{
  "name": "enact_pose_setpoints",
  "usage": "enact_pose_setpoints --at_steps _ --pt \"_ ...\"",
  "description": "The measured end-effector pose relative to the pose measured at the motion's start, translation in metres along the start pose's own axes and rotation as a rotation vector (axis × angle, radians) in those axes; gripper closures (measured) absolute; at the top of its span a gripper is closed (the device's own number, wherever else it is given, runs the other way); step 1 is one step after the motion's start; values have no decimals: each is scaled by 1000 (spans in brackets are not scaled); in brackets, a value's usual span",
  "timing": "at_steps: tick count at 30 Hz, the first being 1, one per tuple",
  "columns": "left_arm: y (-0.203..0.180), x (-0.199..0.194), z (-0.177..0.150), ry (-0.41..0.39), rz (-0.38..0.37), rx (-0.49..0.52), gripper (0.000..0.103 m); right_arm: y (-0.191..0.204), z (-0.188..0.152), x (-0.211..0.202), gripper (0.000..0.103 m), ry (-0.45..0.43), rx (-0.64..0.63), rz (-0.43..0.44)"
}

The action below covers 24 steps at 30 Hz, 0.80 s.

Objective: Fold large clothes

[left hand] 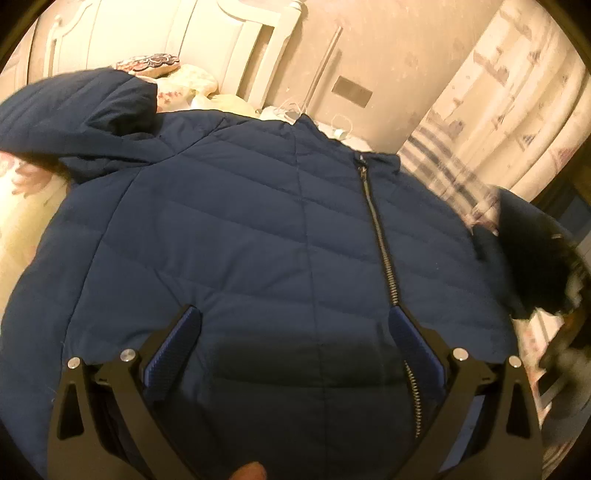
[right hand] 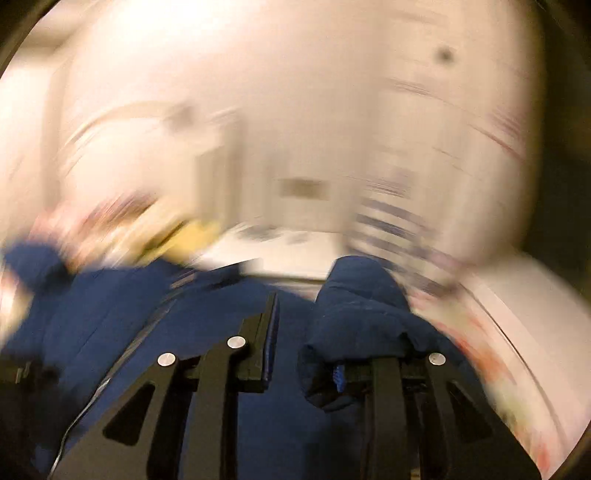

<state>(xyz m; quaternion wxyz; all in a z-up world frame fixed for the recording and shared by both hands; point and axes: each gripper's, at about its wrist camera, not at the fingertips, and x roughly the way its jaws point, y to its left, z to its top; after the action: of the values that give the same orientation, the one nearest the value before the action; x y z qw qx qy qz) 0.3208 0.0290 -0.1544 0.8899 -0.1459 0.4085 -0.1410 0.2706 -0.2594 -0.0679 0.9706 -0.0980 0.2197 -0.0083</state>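
The left gripper (left hand: pixel 291 325), jaws wide apart and holding nothing, hovers over the puffy dark blue zip-up jacket (left hand: pixel 258 229) spread across the flowery bed (left hand: pixel 22 206), while the right gripper (right hand: pixel 306 332) pinches a sleeve (right hand: pixel 364 306), which should fold flat.

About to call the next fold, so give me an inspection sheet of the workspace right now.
Surface: floral bedspread on a bed.
Job's things: navy quilted puffer jacket spread front up, metal zipper closed.
Clutter: patterned cushion by the white headboard.
Grippers: left gripper open above the jacket; right gripper nearly closed, a fold of jacket bunched at its right finger; grip unclear, view blurred.
Cables: white cords beyond the collar.
Surroundings: striped curtain, beige wall.
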Motion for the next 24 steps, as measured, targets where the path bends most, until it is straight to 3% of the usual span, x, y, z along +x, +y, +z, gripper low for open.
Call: enact_pose_setpoints --at_steps 2,3,4,5,8,10,12,16,20,24 --pt "6 -3 0 -10 -33 -25 2 54 -5 18 69 97 -143 103" --pt "9 -4 1 -14 -50 -37 2 77 -13 30 56 170 -203 145" --pt "10 -5 0 -16 -58 -43 2 90 -20 40 35 232 -237 172" --pt "11 -5 1 -18 -64 -47 2 107 -34 55 26 329 -272 222" --pt "9 -4 2 -17 -61 -42 2 98 -41 52 17 360 -221 271" --pt "10 -4 2 -15 -63 -44 2 69 -39 50 17 420 -72 368" --pt "10 -4 1 -14 -60 -41 2 60 -40 37 17 465 35 408" --pt "6 -2 1 -1 -35 -22 2 8 -67 -21 17 395 198 490" --pt "-9 6 -1 43 68 67 2 -26 -97 -49 17 384 337 484" --pt "-33 19 -5 118 202 220 2 -40 -117 -66 17 375 387 507"
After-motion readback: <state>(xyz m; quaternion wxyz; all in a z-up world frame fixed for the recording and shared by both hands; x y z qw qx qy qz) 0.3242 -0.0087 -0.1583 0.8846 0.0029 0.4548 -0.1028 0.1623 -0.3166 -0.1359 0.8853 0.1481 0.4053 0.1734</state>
